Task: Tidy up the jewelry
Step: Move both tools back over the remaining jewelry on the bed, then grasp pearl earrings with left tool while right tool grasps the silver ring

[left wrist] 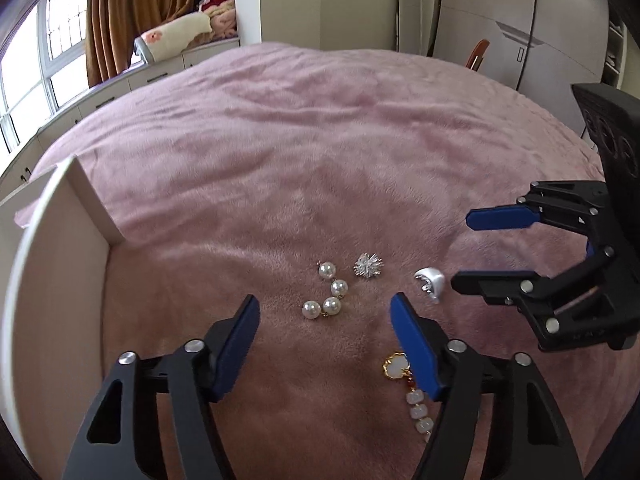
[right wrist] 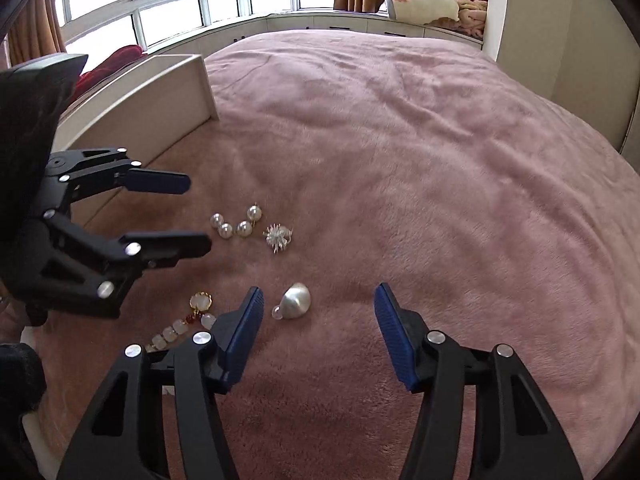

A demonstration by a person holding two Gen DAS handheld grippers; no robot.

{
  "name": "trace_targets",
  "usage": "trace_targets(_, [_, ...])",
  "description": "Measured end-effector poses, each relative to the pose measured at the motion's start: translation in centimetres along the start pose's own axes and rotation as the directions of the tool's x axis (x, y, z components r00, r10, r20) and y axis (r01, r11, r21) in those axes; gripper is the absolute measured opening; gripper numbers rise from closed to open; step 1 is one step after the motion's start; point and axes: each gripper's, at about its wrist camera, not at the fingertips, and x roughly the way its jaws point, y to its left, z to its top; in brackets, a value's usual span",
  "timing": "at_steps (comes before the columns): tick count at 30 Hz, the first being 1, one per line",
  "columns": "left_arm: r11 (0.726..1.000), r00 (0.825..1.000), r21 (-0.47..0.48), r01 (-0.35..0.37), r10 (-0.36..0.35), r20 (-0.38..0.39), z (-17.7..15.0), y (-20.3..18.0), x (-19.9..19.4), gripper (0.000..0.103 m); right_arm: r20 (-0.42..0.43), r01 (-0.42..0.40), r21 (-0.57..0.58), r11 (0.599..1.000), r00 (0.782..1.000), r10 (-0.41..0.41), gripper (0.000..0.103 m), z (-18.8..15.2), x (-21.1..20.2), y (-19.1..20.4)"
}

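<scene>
Pink plush bedspread [left wrist: 320, 128] fills both views, and the pick-up step is only beginning. Left tongs [left wrist: 325, 324] stand part open and empty, the pearl cluster [left wrist: 326, 292] just ahead at twelve o'clock, untouched. Right tongs [right wrist: 319, 312] are likewise half spread, holding nothing, with the silver shell charm [right wrist: 295, 301] near the left pad. Outward, the spiky silver brooch [left wrist: 368, 266] lies at one o'clock from the pearls, the gold-and-white beaded strand [left wrist: 404, 376] at five, and the pale box wall [left wrist: 60, 280] off at nine. Next, I'd judge, each pair must settle around its piece and close gently; small pieces sink into pile.
</scene>
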Motion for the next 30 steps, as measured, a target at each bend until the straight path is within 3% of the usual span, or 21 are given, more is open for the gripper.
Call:
trace_targets(3, [1.0,1.0,0.007,0.0,0.0,-0.03,-0.1,0.2,1.4,0.06,-0.007,-0.008,-0.002,1.0,1.0,0.008,0.057,-0.7,1.0,0.2])
trace_targets(8, [0.999,0.999,0.032,-0.008,0.01,-0.052,-0.4,-0.1,3.2,0.06,-0.01,0.017,-0.026,1.0,1.0,-0.018,0.058,-0.8,2.0,0.6])
trace_targets(12, [0.999,0.999,0.034,-0.015,0.017,-0.045,-0.3,-0.1,3.8,0.046,-0.014,0.072,-0.074,0.995,0.997,-0.073,0.057,-1.0,2.4,1.5])
trace_targets(15, [0.999,0.999,0.039,-0.023,0.024,-0.043,-0.1,-0.3,3.9,0.03,-0.008,0.106,-0.102,0.989,0.994,-0.108,0.044,-1.1,2.6,2.0])
trace_targets(16, [0.999,0.999,0.039,-0.025,0.027,-0.044,-0.1,-0.3,4.0,0.028,-0.004,0.101,-0.096,0.99,0.995,-0.102,0.032,-1.1,2.6,2.0])
trace_targets(17, [0.999,0.999,0.038,-0.027,0.028,-0.045,0.0,-0.3,4.0,0.027,-0.003,0.094,-0.089,0.992,0.996,-0.094,0.023,-1.0,2.6,1.9])
trace_targets(18, [0.999,0.999,0.036,-0.026,0.028,-0.045,0.0,-0.3,4.0,0.027,-0.004,0.088,-0.082,0.993,0.996,-0.089,0.021,-1.0,2.7,1.9])
trace_targets(30, [1.0,1.0,0.003,0.022,-0.022,-0.015,0.2,-0.1,2.1,0.027,0.03,0.063,0.006,0.998,0.998,-0.063,0.02,-1.0,1.2,1.6])
